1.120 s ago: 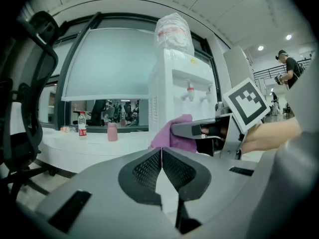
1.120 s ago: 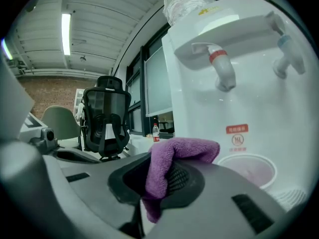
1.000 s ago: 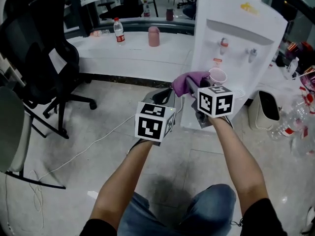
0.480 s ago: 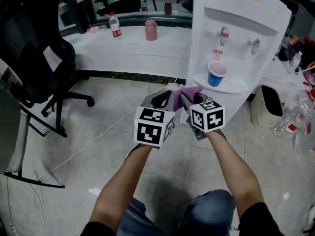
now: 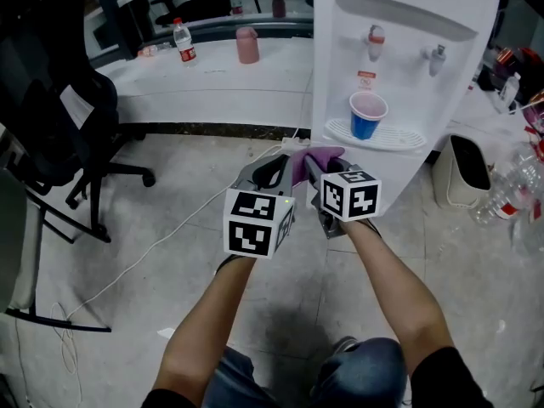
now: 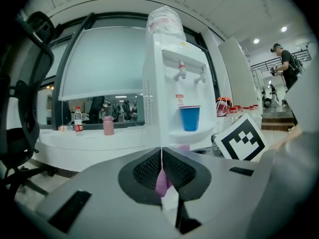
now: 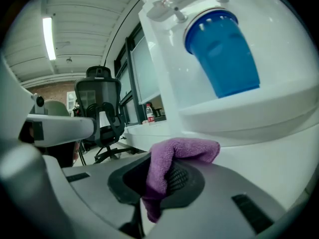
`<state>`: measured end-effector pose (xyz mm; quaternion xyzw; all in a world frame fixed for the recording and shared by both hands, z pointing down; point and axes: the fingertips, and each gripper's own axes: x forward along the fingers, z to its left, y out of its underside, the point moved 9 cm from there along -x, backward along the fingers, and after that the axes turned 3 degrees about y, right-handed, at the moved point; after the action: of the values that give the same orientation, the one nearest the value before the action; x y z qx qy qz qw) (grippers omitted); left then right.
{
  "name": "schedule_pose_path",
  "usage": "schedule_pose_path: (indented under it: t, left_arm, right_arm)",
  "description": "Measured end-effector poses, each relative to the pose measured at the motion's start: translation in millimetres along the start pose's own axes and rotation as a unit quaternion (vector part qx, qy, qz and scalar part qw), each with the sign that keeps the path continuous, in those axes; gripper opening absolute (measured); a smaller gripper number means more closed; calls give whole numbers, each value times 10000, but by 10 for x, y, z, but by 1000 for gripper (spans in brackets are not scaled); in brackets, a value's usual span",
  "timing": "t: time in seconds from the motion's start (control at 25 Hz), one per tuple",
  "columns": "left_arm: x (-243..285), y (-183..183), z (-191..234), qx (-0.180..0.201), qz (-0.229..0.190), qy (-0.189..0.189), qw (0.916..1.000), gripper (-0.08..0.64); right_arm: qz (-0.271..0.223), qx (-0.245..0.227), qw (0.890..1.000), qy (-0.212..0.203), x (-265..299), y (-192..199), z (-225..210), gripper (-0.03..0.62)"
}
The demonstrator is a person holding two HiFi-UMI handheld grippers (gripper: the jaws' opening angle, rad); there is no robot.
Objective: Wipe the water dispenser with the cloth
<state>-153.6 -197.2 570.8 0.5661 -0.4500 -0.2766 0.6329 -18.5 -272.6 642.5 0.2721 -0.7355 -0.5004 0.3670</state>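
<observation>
The white water dispenser (image 5: 399,75) stands ahead on the right, with a blue cup (image 5: 365,116) on its drip tray. My right gripper (image 5: 313,167) is shut on a purple cloth (image 5: 316,156), just below and left of the tray and apart from it. In the right gripper view the cloth (image 7: 172,158) drapes over the jaw tips, under the cup (image 7: 223,54). My left gripper (image 5: 270,170) is shut, close beside the right one. In the left gripper view a strip of the cloth (image 6: 163,180) shows through the slit between its jaws, with the dispenser (image 6: 159,98) beyond.
A black office chair (image 5: 59,100) stands at the left. Behind it runs a white counter (image 5: 212,83) with a water bottle (image 5: 181,42) and a pink tumbler (image 5: 247,45). A white bin (image 5: 466,181) and several bottles (image 5: 510,194) sit right of the dispenser. A cable (image 5: 153,245) crosses the floor.
My right gripper has carried the cloth down and left, away from the drip tray and nearer my left gripper. The cup now shows in full. The left gripper has barely moved.
</observation>
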Motion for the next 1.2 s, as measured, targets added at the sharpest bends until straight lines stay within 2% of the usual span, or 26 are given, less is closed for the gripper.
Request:
schedule_pose_path:
  t: [0.16, 0.28, 0.48, 0.76, 0.96, 1.2]
  left_arm:
    - [34, 40, 1, 1, -53, -11, 10000, 28]
    - [107, 102, -32, 94, 58, 120, 9999, 29]
    - [188, 220, -113, -30, 73, 275, 9996, 28]
    - [234, 310, -321, 104, 47, 612, 9981, 29]
    - [245, 289, -395, -62, -126, 738, 9972, 29]
    - [315, 426, -410, -31, 69, 761, 9971, 29]
  right_arm:
    - [-162, 227, 9992, 276, -128, -13, -227, 40]
    - [-289, 236, 9981, 481, -289, -49, -399, 41]
    - [-308, 85, 9959, 843, -595, -28, -672, 40]
    - [-241, 63, 9881, 1516, -1013, 46, -1130, 41]
    - [-142, -43, 9817, 1897, -1256, 70, -1394, 40]
    - [-51, -228, 9719, 2342, -1507, 37, -1724, 41]
